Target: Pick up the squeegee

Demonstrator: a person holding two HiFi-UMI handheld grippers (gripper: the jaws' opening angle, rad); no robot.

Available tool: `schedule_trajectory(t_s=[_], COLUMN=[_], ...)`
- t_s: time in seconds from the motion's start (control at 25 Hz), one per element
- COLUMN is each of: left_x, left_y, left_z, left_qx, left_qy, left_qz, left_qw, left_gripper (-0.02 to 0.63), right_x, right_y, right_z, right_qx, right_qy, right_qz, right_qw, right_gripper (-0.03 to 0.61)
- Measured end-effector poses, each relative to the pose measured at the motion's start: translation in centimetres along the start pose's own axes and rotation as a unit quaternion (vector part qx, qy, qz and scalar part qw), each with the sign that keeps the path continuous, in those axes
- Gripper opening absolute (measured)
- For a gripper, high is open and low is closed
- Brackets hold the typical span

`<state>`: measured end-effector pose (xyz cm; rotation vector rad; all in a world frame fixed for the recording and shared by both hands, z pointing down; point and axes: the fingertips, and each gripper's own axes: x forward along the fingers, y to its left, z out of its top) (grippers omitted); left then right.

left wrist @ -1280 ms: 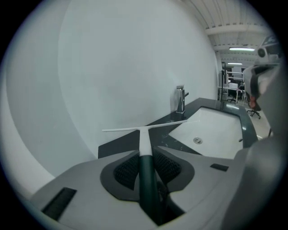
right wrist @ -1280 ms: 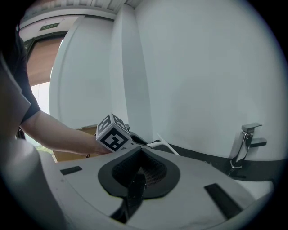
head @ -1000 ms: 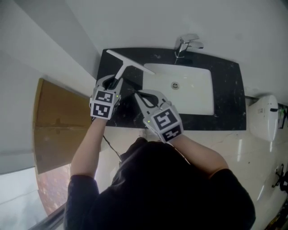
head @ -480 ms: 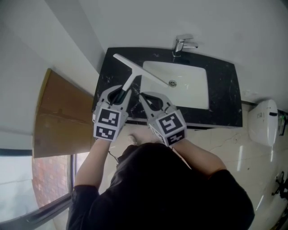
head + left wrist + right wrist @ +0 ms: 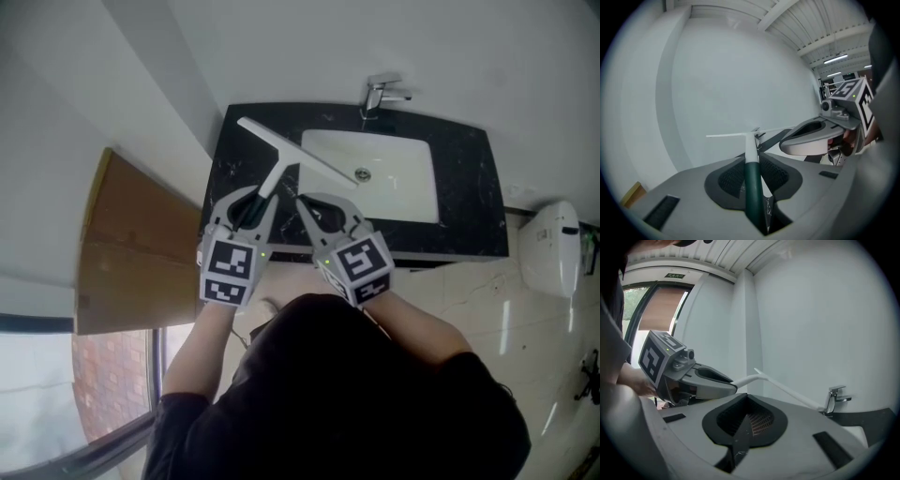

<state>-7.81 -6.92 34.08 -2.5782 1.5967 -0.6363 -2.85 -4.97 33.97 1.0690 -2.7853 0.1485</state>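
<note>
We get soft, cool, even light on the white walls (image 5: pixel 375 47), and shadows are faint. Daylight enters by the window (image 5: pixel 656 310) at the left of the right gripper view. A strip light (image 5: pixel 836 59) glows on the ceiling (image 5: pixel 820 28) in the left gripper view. The tap (image 5: pixel 380 94) carries a small glint. In the head view the squeegee (image 5: pixel 286 150) shows crisp against the dark counter (image 5: pixel 469 187). Both gripper views bulge, fisheye fashion, with black corners and soft near edges.
</note>
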Motion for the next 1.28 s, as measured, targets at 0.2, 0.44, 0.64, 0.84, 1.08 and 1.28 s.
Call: schedule_trajectory(t_s=[0.2,0.44,0.64,0.84,1.08,1.28], left_x=[-0.2,-0.2,-0.3,-0.2,-0.3,-0.2], left_y=[0.8,1.5,1.6,1.6,1.5,1.5], left_z=[-0.2,-0.3,-0.5,-0.5,-0.6,-0.3], left_qx=[0.0,-0.001,-0.003,-0.003,-0.004,-0.004], left_qy=[-0.003,-0.005,-0.004,-0.003,-0.004,-0.004], left_qz=[-0.006,-0.007,-0.006,-0.005,-0.005,-0.004], left_qw=[1.0,1.0,1.0,1.0,1.0,1.0], left_gripper=[0.103,0.103,0.103,0.103,0.103,0.103], right_x=[0.6,1.2,1.2,1.4,1.3,1.3], right_y=[0.4,0.9,1.0,1.0,1.1,1.0], right_z=[-0.1,0.0,0.0,0.0,0.0,0.2], right_qx=[-0.01,-0.012,-0.015,-0.017,-0.018,-0.016], right_qy=[0.001,0.008,0.009,0.011,0.011,0.01], right_qz=[-0.006,-0.009,-0.007,-0.005,-0.003,-0.003], right_qw=[1.0,1.0,1.0,1.0,1.0,1.0], right_gripper=[0.008,0.008,0.008,0.008,0.006,0.006])
